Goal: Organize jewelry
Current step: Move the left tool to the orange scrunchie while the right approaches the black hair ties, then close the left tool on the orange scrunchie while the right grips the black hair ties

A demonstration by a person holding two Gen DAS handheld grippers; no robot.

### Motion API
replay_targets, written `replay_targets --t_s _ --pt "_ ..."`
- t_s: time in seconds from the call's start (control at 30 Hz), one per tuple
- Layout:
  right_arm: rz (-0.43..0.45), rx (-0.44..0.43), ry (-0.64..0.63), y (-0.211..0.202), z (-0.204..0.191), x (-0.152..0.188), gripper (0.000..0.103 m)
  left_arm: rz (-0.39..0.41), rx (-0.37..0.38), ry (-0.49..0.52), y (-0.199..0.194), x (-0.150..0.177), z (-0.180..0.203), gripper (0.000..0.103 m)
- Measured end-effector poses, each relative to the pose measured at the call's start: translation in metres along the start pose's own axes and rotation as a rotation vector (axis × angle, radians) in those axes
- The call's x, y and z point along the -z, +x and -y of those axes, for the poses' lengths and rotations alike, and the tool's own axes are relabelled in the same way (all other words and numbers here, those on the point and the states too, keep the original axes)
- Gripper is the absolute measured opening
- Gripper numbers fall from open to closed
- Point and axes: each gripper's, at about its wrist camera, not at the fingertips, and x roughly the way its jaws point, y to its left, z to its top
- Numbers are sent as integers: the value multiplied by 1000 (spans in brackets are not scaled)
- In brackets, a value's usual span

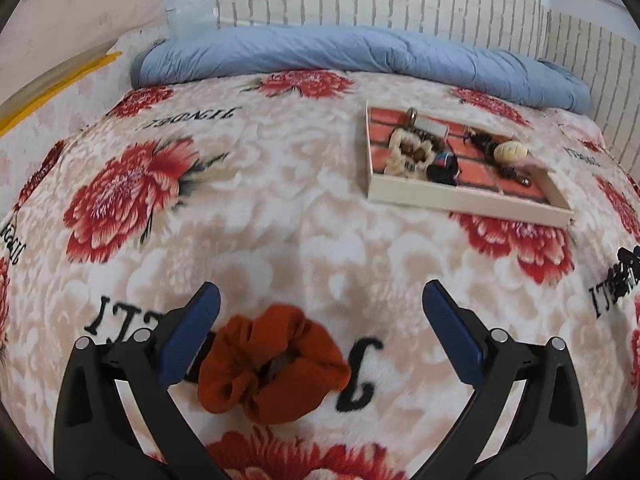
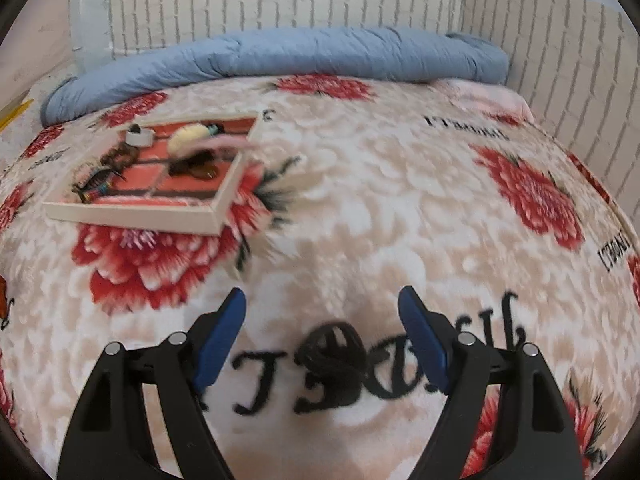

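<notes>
A plush cream blanket (image 1: 280, 208) with big red flowers and black lettering covers the bed, a blue quilt (image 1: 340, 56) rolled along its far edge against white brick-pattern walls. A shallow cream tray (image 1: 468, 198) with a coral lining sits on it, holding a jumble of hair ties and trinkets. A rust-orange scrunchie (image 1: 272, 364) lies bunched between the spread jaws of the left gripper (image 1: 320, 296), untouched. A small black hair tie (image 2: 336, 354) lies between the right gripper's (image 2: 322, 300) parted jaws.
</notes>
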Motion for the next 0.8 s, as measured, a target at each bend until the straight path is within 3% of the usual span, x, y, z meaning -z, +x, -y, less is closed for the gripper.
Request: replay_targets --t_s 0.4,0.7,0.8 --pt "-50 27 -18 19 -1 23 77 -64 2 -4 22 34 -2 98" --pt "-80 37 -20 27 -3 29 77 -118 8 -13 39 41 -5 97" --pt "-85 36 -19 28 -3 29 73 -123 6 1 40 42 -2 91"
